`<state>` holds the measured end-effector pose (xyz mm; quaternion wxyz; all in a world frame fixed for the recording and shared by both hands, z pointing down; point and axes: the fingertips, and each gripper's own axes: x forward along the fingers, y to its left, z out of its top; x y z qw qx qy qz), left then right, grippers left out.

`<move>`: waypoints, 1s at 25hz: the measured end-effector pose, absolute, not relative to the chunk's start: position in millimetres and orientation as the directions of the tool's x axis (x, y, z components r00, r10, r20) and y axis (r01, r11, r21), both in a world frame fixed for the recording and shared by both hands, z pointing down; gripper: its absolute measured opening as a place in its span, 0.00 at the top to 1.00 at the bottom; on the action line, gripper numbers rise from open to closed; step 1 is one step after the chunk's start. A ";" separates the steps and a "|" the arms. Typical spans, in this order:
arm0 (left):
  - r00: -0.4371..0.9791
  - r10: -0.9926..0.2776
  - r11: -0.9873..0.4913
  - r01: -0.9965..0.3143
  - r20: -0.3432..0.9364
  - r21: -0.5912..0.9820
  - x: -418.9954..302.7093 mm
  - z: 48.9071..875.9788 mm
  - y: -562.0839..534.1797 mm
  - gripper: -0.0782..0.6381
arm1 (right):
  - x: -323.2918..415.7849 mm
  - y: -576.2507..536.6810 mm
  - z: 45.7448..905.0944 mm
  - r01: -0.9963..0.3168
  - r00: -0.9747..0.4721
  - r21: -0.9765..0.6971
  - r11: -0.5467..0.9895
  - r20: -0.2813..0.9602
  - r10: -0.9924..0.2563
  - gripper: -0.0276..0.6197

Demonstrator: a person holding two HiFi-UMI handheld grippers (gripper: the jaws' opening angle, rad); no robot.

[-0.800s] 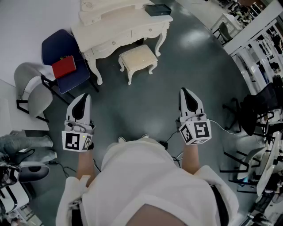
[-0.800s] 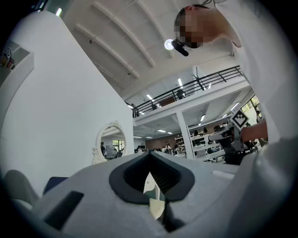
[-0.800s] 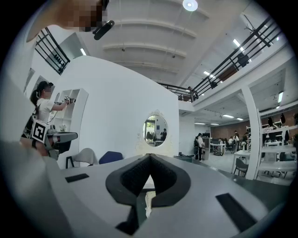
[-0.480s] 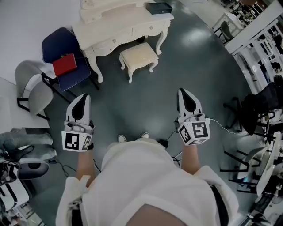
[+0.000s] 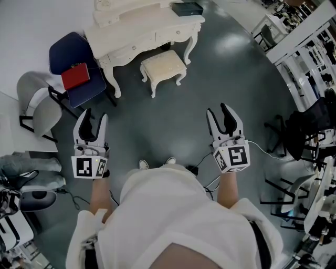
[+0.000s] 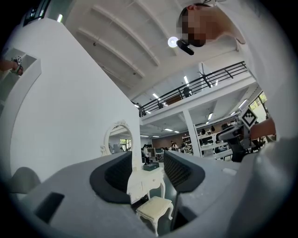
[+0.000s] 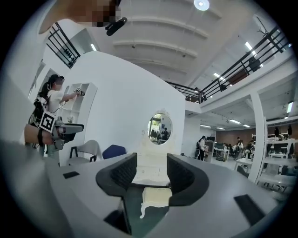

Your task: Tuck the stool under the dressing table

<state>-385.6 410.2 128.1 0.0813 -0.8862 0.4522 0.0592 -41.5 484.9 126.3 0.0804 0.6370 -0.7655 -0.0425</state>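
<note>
The cream stool (image 5: 163, 67) stands on the grey floor just in front of the white dressing table (image 5: 142, 31), outside its leg space. My left gripper (image 5: 93, 118) and right gripper (image 5: 219, 113) are held out side by side, well short of the stool, both open with nothing between the jaws. In the left gripper view the stool (image 6: 156, 208) shows low between the jaws of the left gripper (image 6: 146, 169), below the table (image 6: 151, 179) and its oval mirror (image 6: 118, 139). In the right gripper view the stool (image 7: 156, 197) sits between the jaws of the right gripper (image 7: 151, 174).
A blue chair (image 5: 73, 68) carrying a red box (image 5: 75, 78) stands left of the table, with a grey chair (image 5: 37, 102) further left. A dark box (image 5: 187, 9) lies on the tabletop. Black office chairs (image 5: 304, 131) crowd the right side. Cables (image 5: 202, 168) trail by my feet.
Both grippers' jaws, closed together before, now stand apart. The left gripper has dropped slightly toward me. The stool has not moved.
</note>
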 end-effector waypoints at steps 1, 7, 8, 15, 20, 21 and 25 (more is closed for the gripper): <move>0.579 -0.795 -0.573 -0.815 -0.179 -0.088 -385.3 129.2 409.5 0.59 | -35.2 485.4 126.2 -0.971 -0.166 0.162 0.175 0.066 -0.984 0.65; 0.556 -0.815 -0.552 -0.830 -0.161 -0.075 -375.2 136.7 404.9 0.24 | 3.9 489.3 125.8 -0.985 -0.119 0.117 0.124 0.048 -0.992 0.32; 0.557 -0.817 -0.551 -0.831 -0.151 -0.079 -371.3 138.5 404.5 0.22 | 9.7 489.4 127.5 -0.987 -0.109 0.113 0.114 0.052 -0.993 0.29; 0.562 -0.820 -0.554 -0.827 -0.109 -0.102 -335.1 146.3 408.4 0.19 | 39.3 492.2 143.8 -0.984 -0.092 0.145 0.104 0.088 -0.992 0.28; 0.564 -0.821 -0.556 -0.825 -0.084 -0.105 -308.7 157.5 410.8 0.19 | 55.3 493.4 162.5 -0.983 -0.104 0.143 0.119 0.107 -0.989 0.28; 0.564 -0.822 -0.556 -0.825 -0.080 -0.102 -304.2 159.8 410.7 0.19 | 59.4 492.0 164.6 -0.983 -0.104 0.138 0.119 0.110 -0.988 0.28; 0.567 -0.823 -0.564 -0.823 -0.039 -0.071 -291.5 174.1 399.2 0.20 | 72.1 479.1 166.9 -0.989 -0.092 0.110 0.103 0.105 -0.990 0.28</move>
